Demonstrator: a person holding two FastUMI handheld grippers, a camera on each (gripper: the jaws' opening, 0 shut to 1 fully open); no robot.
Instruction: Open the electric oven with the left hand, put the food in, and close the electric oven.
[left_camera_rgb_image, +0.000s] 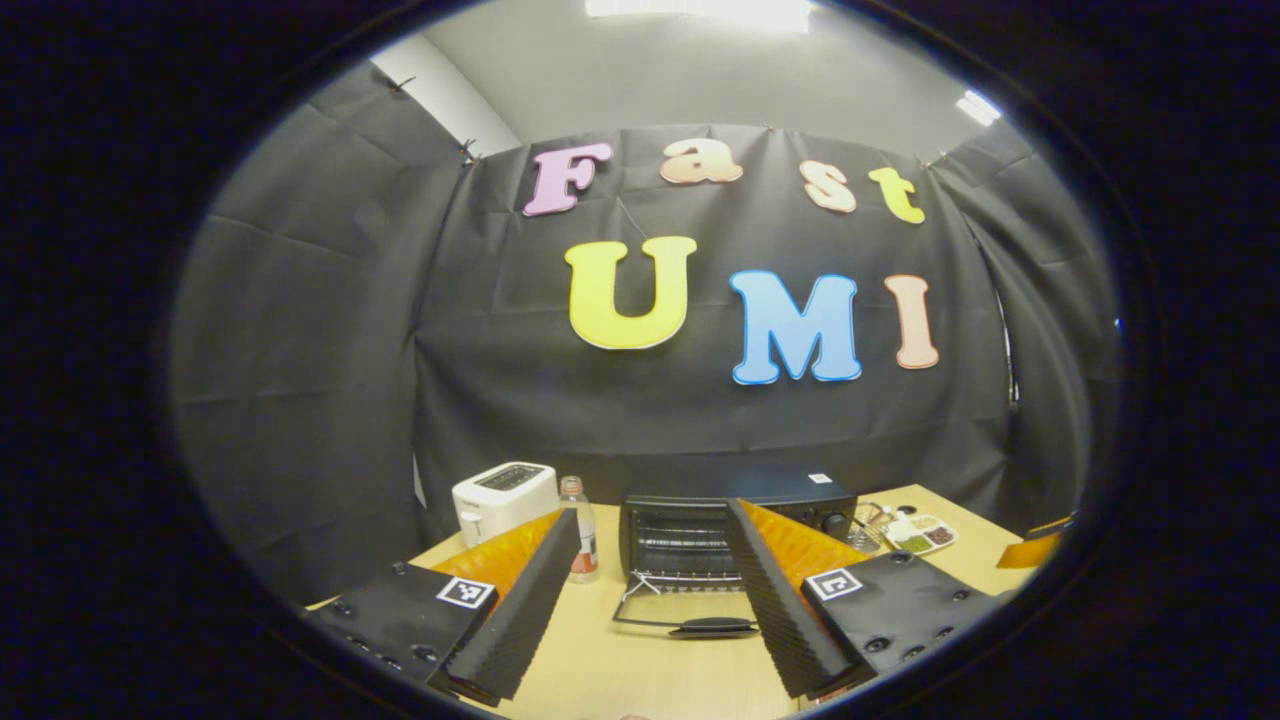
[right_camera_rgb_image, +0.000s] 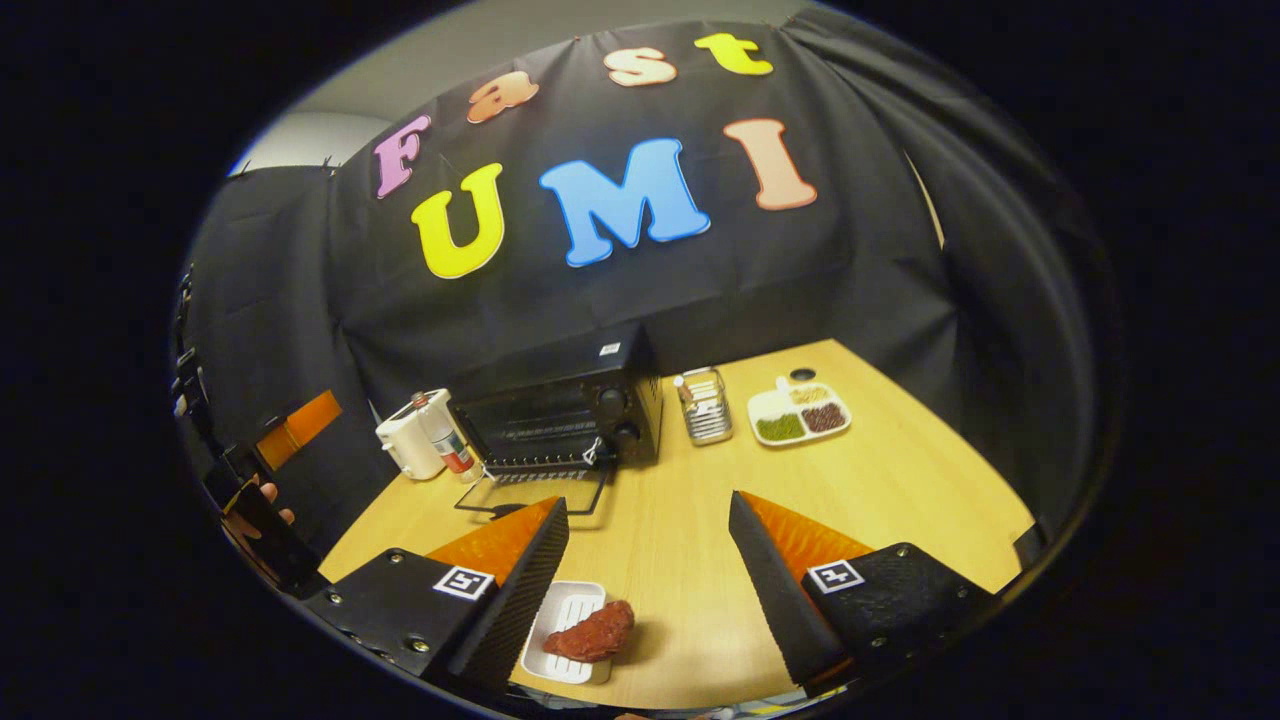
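In the left gripper view, the right finger (left_camera_rgb_image: 775, 590) hides the right part of the oven (left_camera_rgb_image: 690, 535) mouth, and the left finger (left_camera_rgb_image: 520, 600) covers the toaster's (left_camera_rgb_image: 503, 497) lower corner. In the right gripper view, the food (right_camera_rgb_image: 592, 634) covers part of its tray (right_camera_rgb_image: 570, 615), whose near corner the left finger (right_camera_rgb_image: 515, 590) hides.

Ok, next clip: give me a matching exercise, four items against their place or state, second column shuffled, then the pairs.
1. oven door
2. red food piece
3. toaster
4. divided snack plate

A. right of the oven, past the wire basket
B. folded down, open
C. half on a small white tray between the right claw fingers
D. left of the oven, beside a bottle

Pairs: 1-B, 2-C, 3-D, 4-A
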